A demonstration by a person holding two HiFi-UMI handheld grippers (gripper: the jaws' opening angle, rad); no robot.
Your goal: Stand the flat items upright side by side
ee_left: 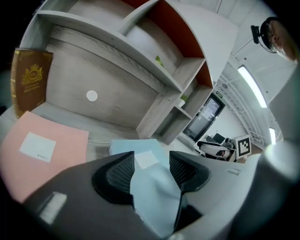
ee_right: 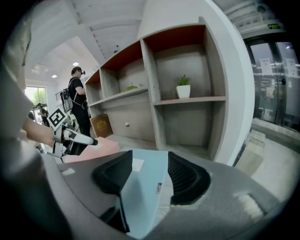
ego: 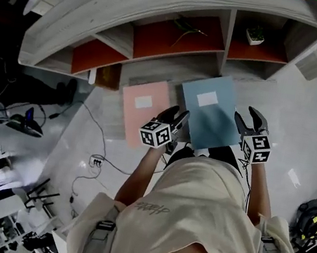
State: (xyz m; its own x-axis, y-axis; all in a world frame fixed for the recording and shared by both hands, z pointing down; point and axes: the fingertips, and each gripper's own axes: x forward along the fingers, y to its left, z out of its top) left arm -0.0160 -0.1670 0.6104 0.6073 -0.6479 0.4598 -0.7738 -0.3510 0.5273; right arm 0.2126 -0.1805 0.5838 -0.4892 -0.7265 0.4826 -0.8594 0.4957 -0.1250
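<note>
1. Head view puts the shelf unit (ego: 164,6) across the 12 o'clock side, above the floor (ego: 316,135). Its compartments have red backs. The compartment at 1 o'clock holds a small potted plant (ego: 255,35), and the one at 12 o'clock holds a green sprig (ego: 188,27).
2. The blue folder (ego: 214,116) lies flat on the floor at the foot of the shelf unit, with its white label toward 12 o'clock.
3. The pink folder (ego: 143,112) lies flat just beside the blue folder, at its 9 o'clock. A narrow strip of floor separates the two.
4. The left hand-held gripper (ego: 179,113) is at the blue folder's 8 o'clock edge, over the strip between the folders. Its jaws are spread. In the left gripper view the blue folder shows in the gap, and the pads press on nothing.
5. The right hand-held gripper (ego: 246,113) is at the blue folder's 4 o'clock edge, also with its jaws spread. In the right gripper view the folder's edge runs between the jaws without being clamped.
6. A brown book (ego: 108,76) stands upright at the pink folder's 11 o'clock, against the shelf unit's lower panel.
7. The person's shirt (ego: 192,216) and both hand-held grippers cover the blue folder's 6 o'clock edge. Whether either gripper touches the folder cannot be told.
</note>
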